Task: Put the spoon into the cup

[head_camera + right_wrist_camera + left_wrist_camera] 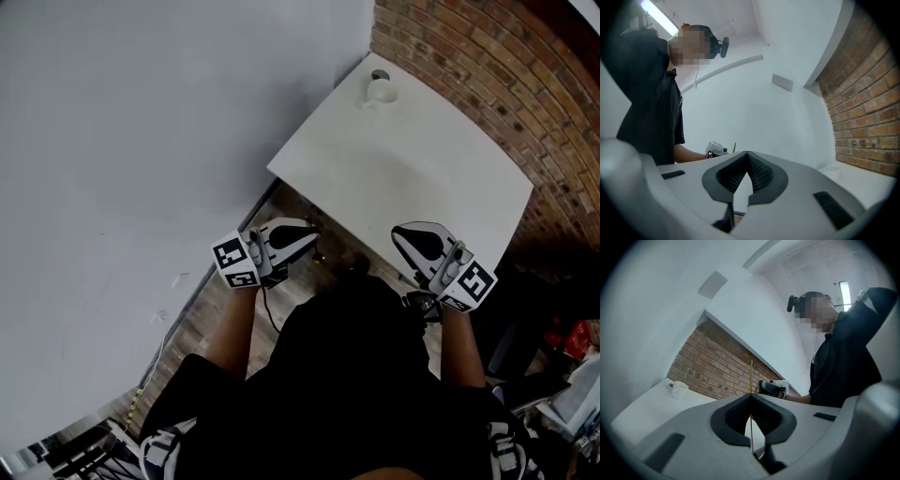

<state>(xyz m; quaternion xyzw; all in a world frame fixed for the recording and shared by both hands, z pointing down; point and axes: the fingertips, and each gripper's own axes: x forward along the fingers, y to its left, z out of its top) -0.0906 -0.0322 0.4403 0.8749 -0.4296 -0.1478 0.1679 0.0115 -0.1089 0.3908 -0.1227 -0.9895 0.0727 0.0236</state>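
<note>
Carry step, by my read: your left gripper [309,239] is pinched on a thin yellow stick [751,376], prob. the spoon seen edge-on. The right gripper [401,234] is closed on nothing. Both sit low-centre in the head view, at the near edge of the table [412,169]. Cup [381,90] stands well apart at the top of frame, on the far corner. Next you'd need a long reach fwd, then a steady drop. White tabletop; brick wall [487,66] upper right, white wall [141,141] left, wood floor [216,309] below.

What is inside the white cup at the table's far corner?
Only a dark opening shows in the white cup; its depths are hidden by its own wall.
</note>
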